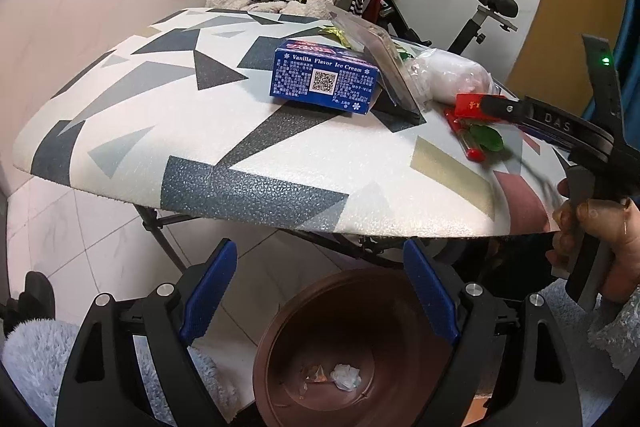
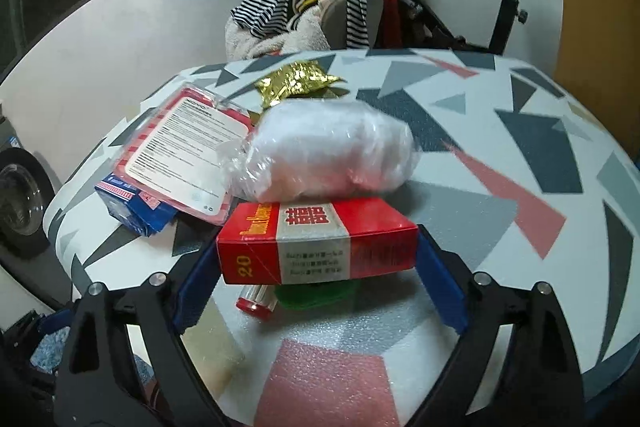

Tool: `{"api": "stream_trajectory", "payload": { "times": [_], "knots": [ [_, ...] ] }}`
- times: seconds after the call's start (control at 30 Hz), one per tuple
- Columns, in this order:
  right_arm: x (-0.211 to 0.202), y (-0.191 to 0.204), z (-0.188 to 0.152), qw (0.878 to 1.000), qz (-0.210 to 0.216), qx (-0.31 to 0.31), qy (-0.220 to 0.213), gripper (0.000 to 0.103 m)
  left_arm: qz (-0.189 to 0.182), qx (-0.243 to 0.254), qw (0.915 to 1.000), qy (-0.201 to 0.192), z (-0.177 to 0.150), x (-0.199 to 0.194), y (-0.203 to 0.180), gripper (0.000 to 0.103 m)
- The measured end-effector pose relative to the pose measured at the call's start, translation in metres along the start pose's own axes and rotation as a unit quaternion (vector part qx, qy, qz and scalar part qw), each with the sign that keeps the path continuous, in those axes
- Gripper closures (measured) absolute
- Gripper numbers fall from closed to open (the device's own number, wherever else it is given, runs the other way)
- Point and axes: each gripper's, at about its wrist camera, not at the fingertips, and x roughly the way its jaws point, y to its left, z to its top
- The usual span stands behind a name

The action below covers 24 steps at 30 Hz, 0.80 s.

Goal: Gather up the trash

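Right wrist view: my right tool (image 2: pixel 320 259) has the red cigarette box (image 2: pixel 316 239) between its blue pads (image 2: pixel 440 287); the box spans almost the whole gap, and I cannot tell whether the pads press on it. Beneath it lie a red lighter (image 2: pixel 256 301) and a green scrap (image 2: pixel 316 295) on the patterned tabletop (image 2: pixel 500 155). Behind sit a white plastic bundle (image 2: pixel 328 151) and a blue ice cream box (image 1: pixel 324 77). My left tool (image 1: pixel 318 291) stands wide and empty above the brown bin (image 1: pixel 340 347).

Blue box (image 1: pixel 325 77) read "Vanilla Flavor Ice Cream" above a QR code; red carton (image 2: pixel 316 241) showed "20"; black tool arm (image 1: pixel 560 125) read "DAS".
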Motion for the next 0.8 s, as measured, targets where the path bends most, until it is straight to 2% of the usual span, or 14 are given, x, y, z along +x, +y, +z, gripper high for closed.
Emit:
{"api": "stream_trajectory", "payload": {
  "times": [0.1, 0.3, 0.4, 0.47, 0.63, 0.8],
  "knots": [
    [-0.012, 0.001, 0.0, 1.0, 0.004, -0.009, -0.02, 0.015, -0.01, -0.008, 0.9999, 0.009, 0.007, 0.0, 0.002, 0.02],
    [-0.032, -0.004, 0.006, 0.999, 0.008, 0.007, -0.053, 0.015, -0.024, -0.014, 0.9995, -0.013, 0.037, -0.006, 0.003, 0.02],
    [-0.041, -0.004, 0.009, 0.998, 0.012, 0.01, -0.065, 0.015, -0.027, -0.016, 0.9993, -0.02, 0.057, 0.0, 0.003, 0.011],
    [-0.045, -0.004, 0.009, 0.998, 0.013, 0.007, -0.068, 0.015, -0.041, 0.001, 0.9988, -0.025, 0.072, 0.007, -0.001, 0.008],
    [-0.048, -0.006, 0.008, 0.998, 0.022, 0.01, -0.065, 0.015, -0.024, 0.054, 0.9981, -0.015, 0.099, 0.031, -0.013, 0.006],
    [-0.049, -0.01, 0.009, 0.997, 0.025, 0.017, -0.065, 0.015, -0.009, 0.059, 0.9982, -0.004, 0.116, 0.053, -0.014, 0.006]
  ]
}}
